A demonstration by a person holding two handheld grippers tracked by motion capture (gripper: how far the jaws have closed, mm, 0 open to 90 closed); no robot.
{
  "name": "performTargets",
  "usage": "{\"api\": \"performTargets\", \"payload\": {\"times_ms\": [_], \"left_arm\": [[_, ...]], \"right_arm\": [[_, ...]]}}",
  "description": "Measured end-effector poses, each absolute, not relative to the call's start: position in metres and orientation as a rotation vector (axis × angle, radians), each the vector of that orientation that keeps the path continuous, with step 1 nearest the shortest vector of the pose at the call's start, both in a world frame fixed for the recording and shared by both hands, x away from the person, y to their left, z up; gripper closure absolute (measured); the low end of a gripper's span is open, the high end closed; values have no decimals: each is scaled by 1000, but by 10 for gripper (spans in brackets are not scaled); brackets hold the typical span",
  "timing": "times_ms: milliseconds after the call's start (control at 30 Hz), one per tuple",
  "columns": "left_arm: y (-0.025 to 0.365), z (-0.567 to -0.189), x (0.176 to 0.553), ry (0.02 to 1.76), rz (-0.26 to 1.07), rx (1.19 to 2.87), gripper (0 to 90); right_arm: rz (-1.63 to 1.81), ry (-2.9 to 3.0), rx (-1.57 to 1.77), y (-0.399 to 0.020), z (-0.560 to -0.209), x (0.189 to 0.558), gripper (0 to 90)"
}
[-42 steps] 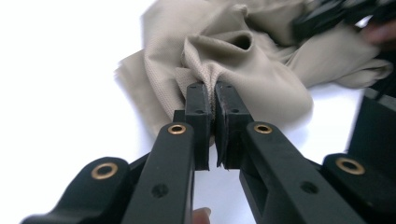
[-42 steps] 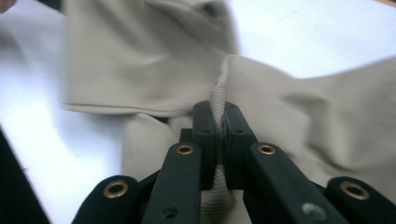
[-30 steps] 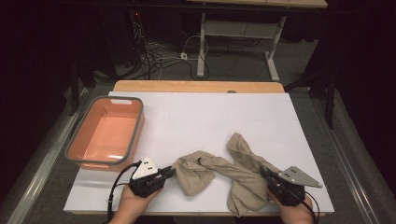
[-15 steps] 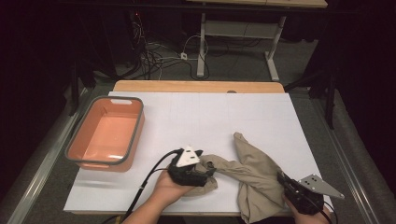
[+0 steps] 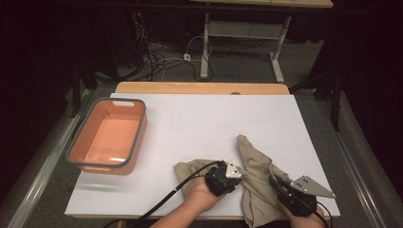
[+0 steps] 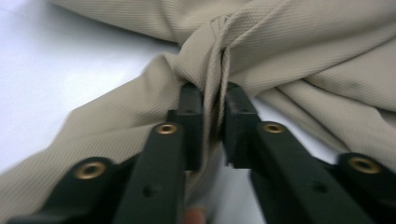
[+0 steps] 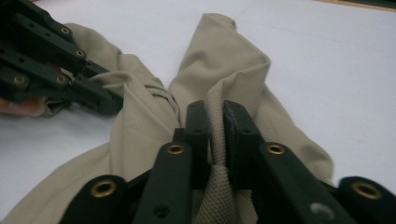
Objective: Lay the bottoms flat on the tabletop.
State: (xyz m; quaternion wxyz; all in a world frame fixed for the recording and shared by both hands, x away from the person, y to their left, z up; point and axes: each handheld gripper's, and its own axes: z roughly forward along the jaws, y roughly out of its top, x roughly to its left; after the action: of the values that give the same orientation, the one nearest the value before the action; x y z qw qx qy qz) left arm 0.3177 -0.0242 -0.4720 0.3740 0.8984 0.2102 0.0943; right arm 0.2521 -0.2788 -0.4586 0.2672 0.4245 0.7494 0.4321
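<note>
At six o'clock on the worktop (image 5: 199, 118), the left tool (image 5: 240, 176) has slid rightward and just re-clamped the beige cloth (image 5: 256, 161), while the right tool (image 5: 274, 180) pinches its other fold.

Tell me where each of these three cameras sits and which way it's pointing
High view: above the person's side, looking forward and down on the white table, the orange bin, forearms and both grippers.
Left gripper view: rides the left gripper, looking along its jaws, just closed on the beige cloth.
Right gripper view: rides the right gripper, jaws pinching cloth.
Shared: the right gripper view also shows the left gripper.
</note>
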Motion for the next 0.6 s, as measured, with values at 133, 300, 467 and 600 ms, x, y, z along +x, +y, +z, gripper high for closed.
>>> {"api": "performTargets", "payload": {"times_ms": [133, 300, 467, 600], "left_arm": [[16, -468, 312, 586, 277, 2237, 804], [83, -468, 298, 696, 334, 2179, 804], [151, -464, 292, 857, 390, 2106, 803], [191, -462, 288, 965, 418, 2030, 802]], "right_arm": [[1181, 2043, 1144, -274, -459, 254, 709], [1198, 2040, 1145, -272, -458, 254, 681], [1197, 2039, 1149, -272, -458, 255, 684], [1192, 2037, 1152, -272, -458, 255, 689]]}}
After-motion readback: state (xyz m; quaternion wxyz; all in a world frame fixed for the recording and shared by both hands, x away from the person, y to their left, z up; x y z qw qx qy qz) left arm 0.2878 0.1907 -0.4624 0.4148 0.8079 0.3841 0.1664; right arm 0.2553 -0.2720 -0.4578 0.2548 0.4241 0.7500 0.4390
